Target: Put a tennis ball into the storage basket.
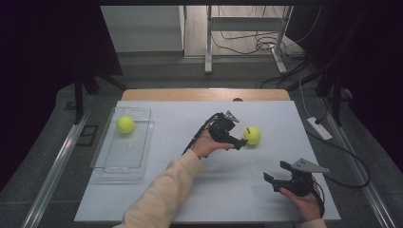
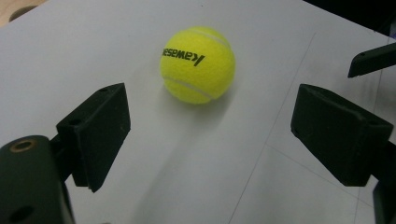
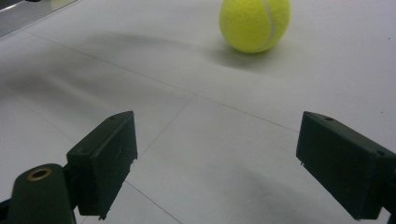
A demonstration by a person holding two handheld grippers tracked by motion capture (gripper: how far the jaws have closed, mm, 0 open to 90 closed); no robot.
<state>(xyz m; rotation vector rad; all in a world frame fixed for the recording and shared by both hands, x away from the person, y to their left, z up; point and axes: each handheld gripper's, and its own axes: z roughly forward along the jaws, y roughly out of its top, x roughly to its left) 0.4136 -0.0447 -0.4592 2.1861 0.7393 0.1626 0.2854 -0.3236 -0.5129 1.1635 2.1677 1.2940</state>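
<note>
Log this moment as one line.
left gripper: open, nearing tennis ball | right gripper: open, idle | second ball: in clear tray

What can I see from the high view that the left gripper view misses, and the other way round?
Only the high view takes in the clear tray at the table's left with a second tennis ball inside, the person's sleeve, and the whole right tool, open and resting apart near the table's front edge. Only the left gripper view reads the black lettering on the tennis ball and shows that the left tool stands open, short of it. Both share that ball on the white table.
</note>
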